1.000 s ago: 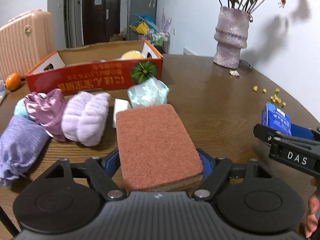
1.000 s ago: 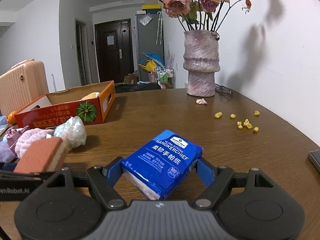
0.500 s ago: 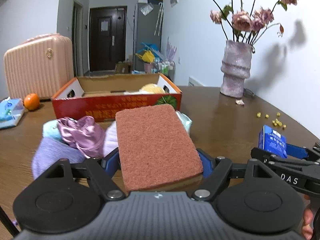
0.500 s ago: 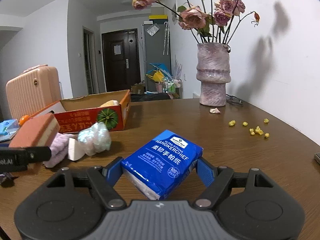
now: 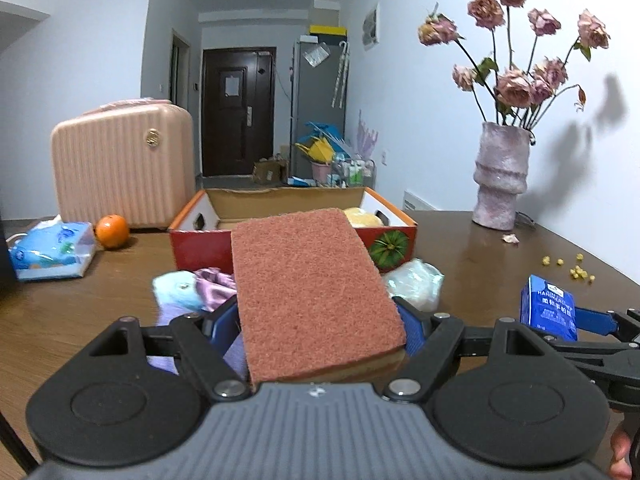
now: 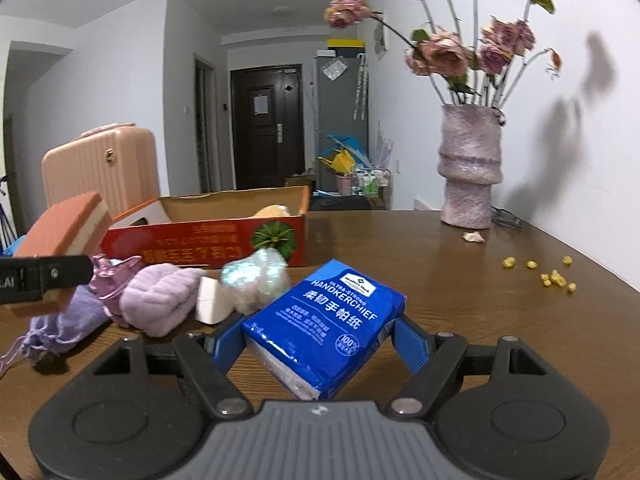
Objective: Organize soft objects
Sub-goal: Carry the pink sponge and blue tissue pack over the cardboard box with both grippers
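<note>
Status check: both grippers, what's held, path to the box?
Left gripper shut on sponge. Right gripper shut on tissue pack. Cardboard box ahead; soft pile lies before it.

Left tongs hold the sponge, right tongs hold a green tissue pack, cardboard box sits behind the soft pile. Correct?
One error: the tissue pack in the right tongs is blue, not green, as the right wrist view shows. The rest stands: the left tongs hold the sponge, and the cardboard box sits behind the soft pile.

left tongs: clamped, raised | right tongs: clamped, raised
</note>
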### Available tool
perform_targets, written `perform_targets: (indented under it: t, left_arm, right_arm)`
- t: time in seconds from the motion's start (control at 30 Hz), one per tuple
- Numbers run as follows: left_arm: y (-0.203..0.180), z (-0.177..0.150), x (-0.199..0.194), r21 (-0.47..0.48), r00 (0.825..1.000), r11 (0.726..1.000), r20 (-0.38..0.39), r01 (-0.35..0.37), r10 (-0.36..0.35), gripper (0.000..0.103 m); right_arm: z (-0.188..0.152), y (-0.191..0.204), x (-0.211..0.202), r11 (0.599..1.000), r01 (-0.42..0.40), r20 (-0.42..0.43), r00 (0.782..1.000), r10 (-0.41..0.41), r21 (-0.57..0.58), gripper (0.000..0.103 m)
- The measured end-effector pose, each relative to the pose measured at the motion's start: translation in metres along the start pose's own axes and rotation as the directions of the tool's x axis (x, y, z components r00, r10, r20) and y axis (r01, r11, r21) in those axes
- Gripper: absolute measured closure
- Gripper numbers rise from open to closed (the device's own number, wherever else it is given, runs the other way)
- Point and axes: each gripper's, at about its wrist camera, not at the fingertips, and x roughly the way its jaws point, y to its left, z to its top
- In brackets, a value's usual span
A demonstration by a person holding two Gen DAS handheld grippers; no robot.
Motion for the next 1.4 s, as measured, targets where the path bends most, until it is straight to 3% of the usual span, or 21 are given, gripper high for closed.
perform_targets:
  t: [0.7,1.3,1.4]
  left_arm:
    - [0.053,0.016,-0.004,0.005,0.997,0.999,0.07,-0.046,0.045,0.024]
    - [0.066,0.059,0.032,-0.055,0.993,0.998,0.104,-0.041,0.047,0.024]
    - [0.068,0.065,0.04,-0.047,0.99,0.996,0.115,-0.071,0.076,0.024]
  right_arm:
    - [0.033,0.066,0.019,0.99,-0.074,0.04,0.996,0.079,-0.117,0.025]
    - [0.07,0.086,0.059,0.987,-0.106,0.105,0.987,0.119,-0.123,0.025]
    - [0.076,0.086,0.067,0.987,-0.107,0.122,0.985,0.121,-0.117,0.025]
